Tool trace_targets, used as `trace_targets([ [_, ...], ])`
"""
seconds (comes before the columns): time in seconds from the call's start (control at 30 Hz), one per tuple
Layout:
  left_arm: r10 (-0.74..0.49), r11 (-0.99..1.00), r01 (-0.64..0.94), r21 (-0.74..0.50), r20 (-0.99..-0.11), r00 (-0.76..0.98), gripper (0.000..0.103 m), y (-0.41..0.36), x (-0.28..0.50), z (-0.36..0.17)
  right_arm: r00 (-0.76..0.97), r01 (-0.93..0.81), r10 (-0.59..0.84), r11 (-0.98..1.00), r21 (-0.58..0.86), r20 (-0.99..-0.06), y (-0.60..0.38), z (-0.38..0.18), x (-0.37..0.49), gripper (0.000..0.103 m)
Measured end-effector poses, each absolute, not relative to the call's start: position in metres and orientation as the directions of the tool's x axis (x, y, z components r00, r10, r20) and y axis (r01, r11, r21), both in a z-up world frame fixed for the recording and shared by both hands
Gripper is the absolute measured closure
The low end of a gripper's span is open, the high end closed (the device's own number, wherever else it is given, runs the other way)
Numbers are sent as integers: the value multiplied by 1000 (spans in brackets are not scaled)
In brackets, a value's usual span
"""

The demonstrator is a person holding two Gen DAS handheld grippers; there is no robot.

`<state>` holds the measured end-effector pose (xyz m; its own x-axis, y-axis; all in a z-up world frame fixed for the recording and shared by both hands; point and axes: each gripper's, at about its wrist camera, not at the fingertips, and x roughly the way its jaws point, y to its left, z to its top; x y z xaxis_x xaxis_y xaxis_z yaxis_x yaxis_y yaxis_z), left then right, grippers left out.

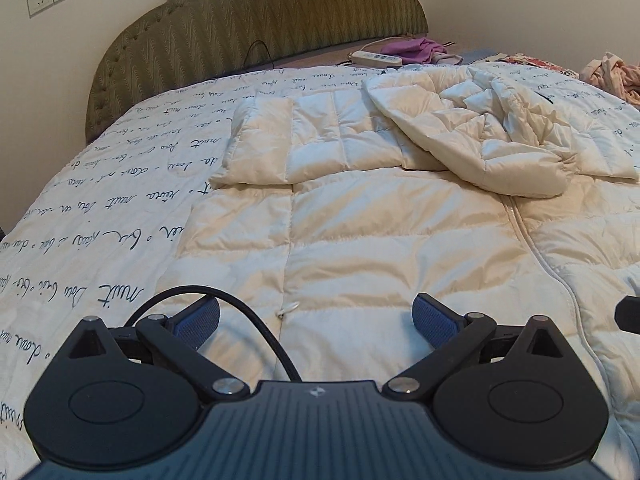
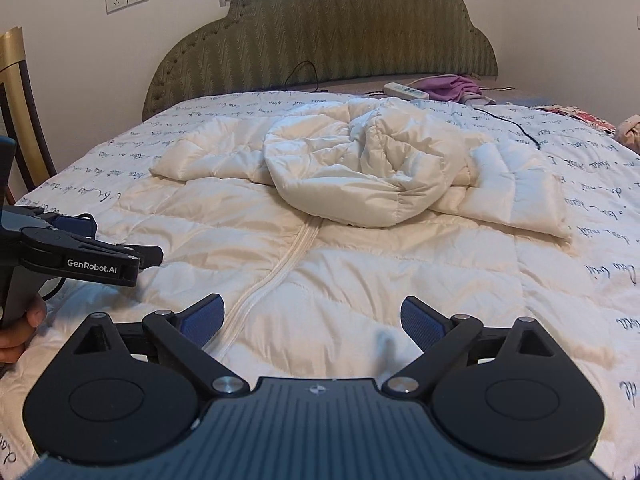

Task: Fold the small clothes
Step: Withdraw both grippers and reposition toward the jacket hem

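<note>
We've got the white puffer jacket [image 2: 360,264] spread zipper-up on the script-printed bedspread [image 1: 100,216], hood bunched near the headboard. Our left gripper [image 1: 316,320] and right gripper [image 2: 312,320] hover over its hem, both with fingers wide apart and empty; "GenRobot.AI" reads on the left one's side.

Soft warm indoor light; sharp focus; fisheye-bent, vignetted edges

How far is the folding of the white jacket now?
Done: the white puffer jacket lies flat, zipped, front up; both sleeves seem folded across, hood bunched. In hand: nothing; left claw and right claw are open. Left: folding the body.
</note>
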<state>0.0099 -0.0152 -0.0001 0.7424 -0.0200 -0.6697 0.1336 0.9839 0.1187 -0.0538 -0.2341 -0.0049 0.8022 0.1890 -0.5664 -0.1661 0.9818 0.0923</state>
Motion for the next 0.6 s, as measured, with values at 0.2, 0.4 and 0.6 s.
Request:
trace_targets([
  [0.2, -8, 984, 119, 130, -640, 768, 0, 6, -19, 11, 807, -172, 220, 975, 138, -548, -254, 1, -87, 6],
  [0.4, 112, 985, -7, 174, -600, 792, 0, 53, -47, 18, 816, -143, 269, 952, 272, -512, -291, 1, -117, 6],
  [0.6, 318, 945, -203, 257, -573, 755, 0, 123, -62, 44, 818, -106, 276, 934, 340, -504, -316, -6, -135, 6],
])
